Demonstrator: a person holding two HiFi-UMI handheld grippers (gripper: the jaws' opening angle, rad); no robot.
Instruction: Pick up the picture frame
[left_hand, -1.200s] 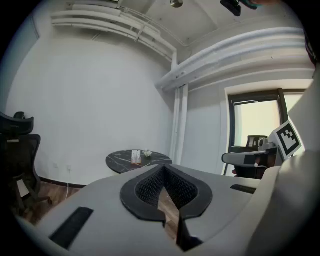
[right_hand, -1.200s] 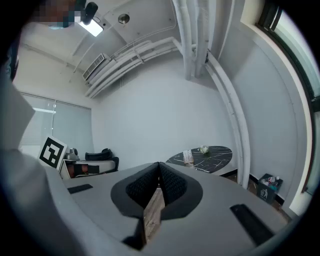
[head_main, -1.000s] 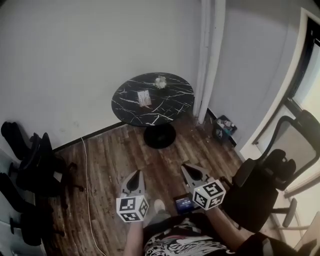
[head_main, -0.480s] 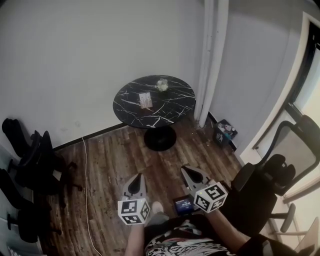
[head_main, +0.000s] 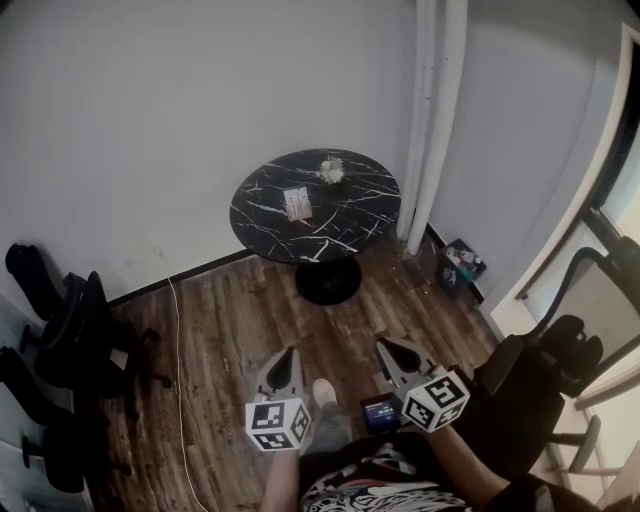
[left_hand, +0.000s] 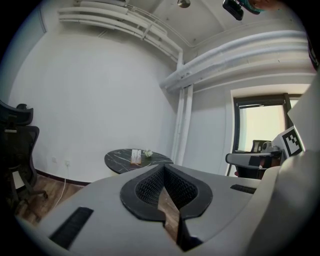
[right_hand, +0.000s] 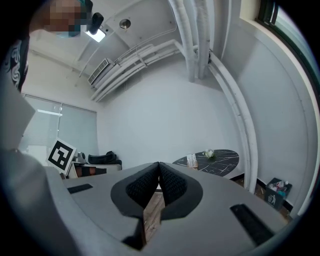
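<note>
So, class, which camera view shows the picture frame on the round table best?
The head view: the picture frame sits unobstructed, seen from above, on the black marble table. Both gripper views show it only as a tiny, distant shape.

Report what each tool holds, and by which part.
Nothing. The left tool and right tool are both shut and empty; the picture frame stands untouched on the round table.

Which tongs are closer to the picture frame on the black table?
Left, by a little. The left tongs sit almost straight below the picture frame in the head view; the right tongs are off to its right. Both are far from it.
</note>
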